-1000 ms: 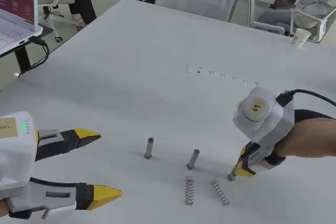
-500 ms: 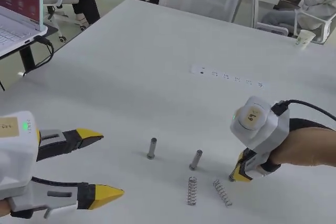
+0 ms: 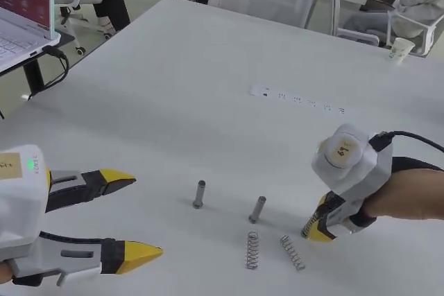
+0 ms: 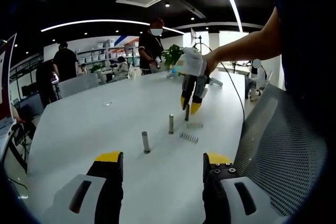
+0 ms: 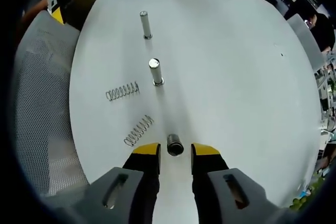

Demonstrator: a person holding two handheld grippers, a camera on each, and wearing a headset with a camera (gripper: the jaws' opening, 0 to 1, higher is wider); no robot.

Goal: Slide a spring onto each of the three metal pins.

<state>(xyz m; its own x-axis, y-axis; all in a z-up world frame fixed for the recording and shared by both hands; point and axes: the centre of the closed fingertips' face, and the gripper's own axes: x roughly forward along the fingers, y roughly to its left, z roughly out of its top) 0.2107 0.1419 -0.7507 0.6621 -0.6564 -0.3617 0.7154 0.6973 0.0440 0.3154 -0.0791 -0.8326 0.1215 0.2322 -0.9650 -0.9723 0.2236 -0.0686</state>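
Right gripper (image 5: pixel 176 149) straddles a pin (image 5: pixel 175 144) — not touching.

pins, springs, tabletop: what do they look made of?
Pins: metal, likely steel, satin grey with a bright glint on top. Springs: thin coiled wire, bare metal by the grey sheen. Tabletop: smooth matte white, probably laminate; can't confirm.

Bare table (image 3: pixel 208 88) lies open between the left gripper (image 3: pixel 146 214) and the nearest pin (image 3: pixel 199 194). Two springs (image 3: pixel 252 250) clutter the near side of the middle pin (image 3: pixel 257 209), beside the right gripper (image 3: pixel 313 230).
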